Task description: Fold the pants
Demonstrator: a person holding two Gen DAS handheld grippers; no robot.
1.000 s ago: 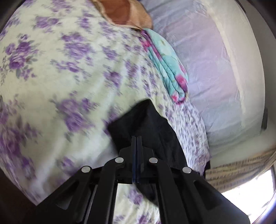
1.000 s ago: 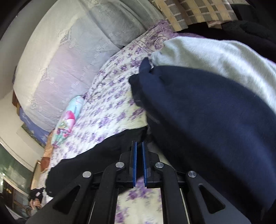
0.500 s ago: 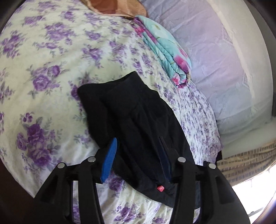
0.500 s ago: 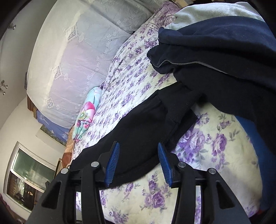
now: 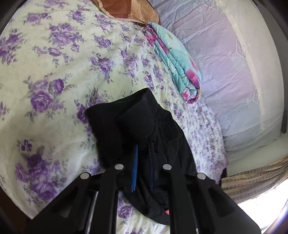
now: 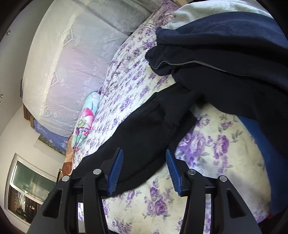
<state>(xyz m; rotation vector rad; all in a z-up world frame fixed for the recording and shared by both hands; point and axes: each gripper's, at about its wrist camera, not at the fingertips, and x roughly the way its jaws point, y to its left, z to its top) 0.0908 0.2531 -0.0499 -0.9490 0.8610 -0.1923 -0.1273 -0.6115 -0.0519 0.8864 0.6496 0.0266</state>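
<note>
— On the flowered bedspread [image 5: 54, 75], what is seen of the black pants [image 5: 136, 126]?

— They are laid in a bunched strip across the quilt, with one end folded over on itself near the left gripper [image 5: 143, 167]. The other end is seen in the right view, where the pants [image 6: 140, 129] are stretched toward a heap of dark clothes [image 6: 225, 59].

— How are the left tongs set?

— They are being closed, and black cloth is caught between the blue pads [image 5: 134, 169], so a fold of the pants is pinched there.

— And the right gripper [image 6: 144, 171]?

— Its blue pads [image 6: 116, 171] are held well apart. The hem edge of the pants is lying between them, but it is not pressed by either pad.

— What else is noted on the bed?

— A rolled turquoise and pink blanket [image 5: 178, 66] is placed near the pale lace curtain [image 5: 234, 72], well apart from the pants. A grey garment [image 6: 207, 12] is seen on top of the dark heap.
</note>
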